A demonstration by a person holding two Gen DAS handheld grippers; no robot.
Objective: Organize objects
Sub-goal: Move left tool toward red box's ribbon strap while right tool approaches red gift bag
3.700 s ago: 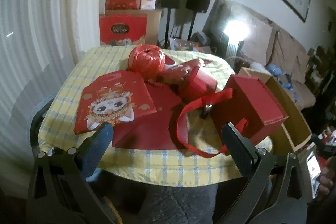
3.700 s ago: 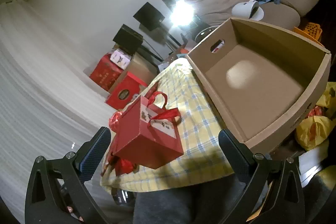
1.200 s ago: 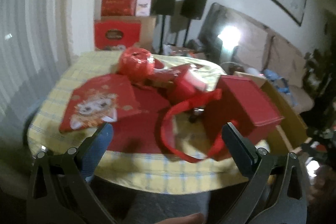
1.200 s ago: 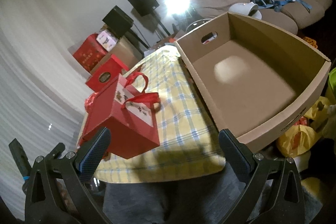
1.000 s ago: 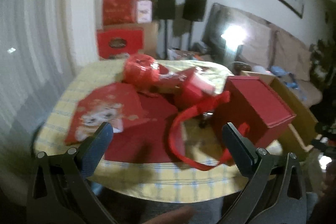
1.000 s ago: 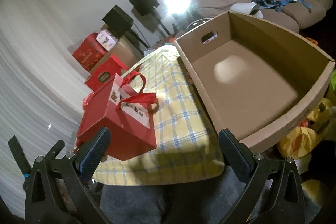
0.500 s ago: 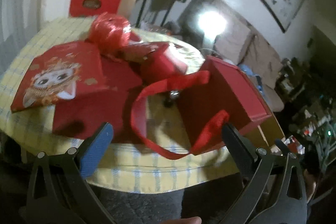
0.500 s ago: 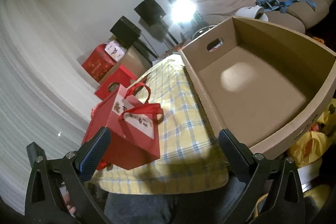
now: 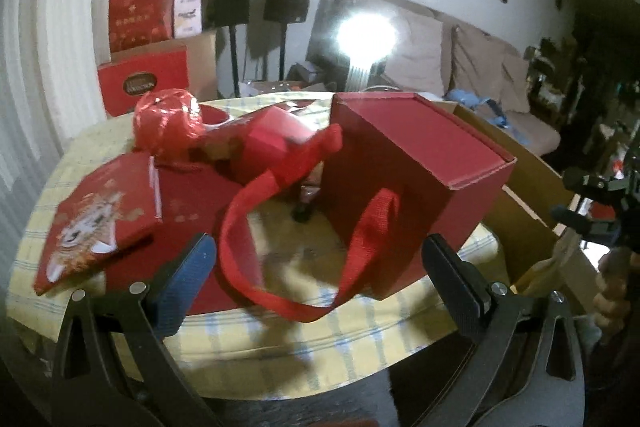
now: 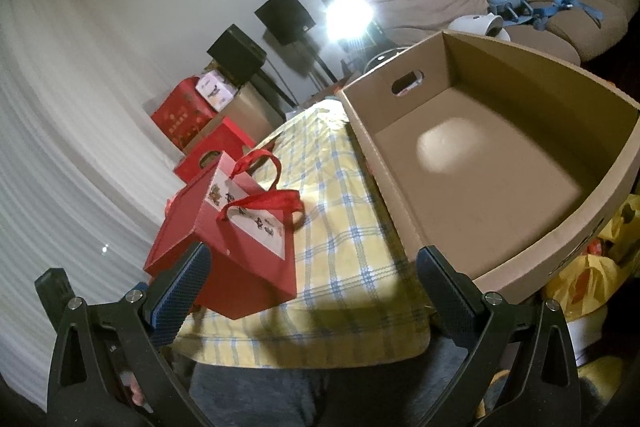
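**Red gift bag lies ahead of both spread jaws**

The left gripper (image 9: 320,267) has its jaws spread wide and empty; the gift bag (image 9: 404,183) lies on its side just beyond them, its ribbon handle (image 9: 280,247) looping between the fingers. The right gripper (image 10: 308,285) is likewise spread, the same bag near its left finger. The bag is red with a white label. Farther back, the checked tabletop (image 10: 340,227) adjoins a cardboard box (image 10: 480,163).

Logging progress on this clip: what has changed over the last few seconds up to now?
The left gripper has moved in toward the red gift bag, whose ribbon handle now lies between its open fingers. Nothing has been grasped. The right gripper stays open, the cardboard box stays empty, and the bag has not moved.
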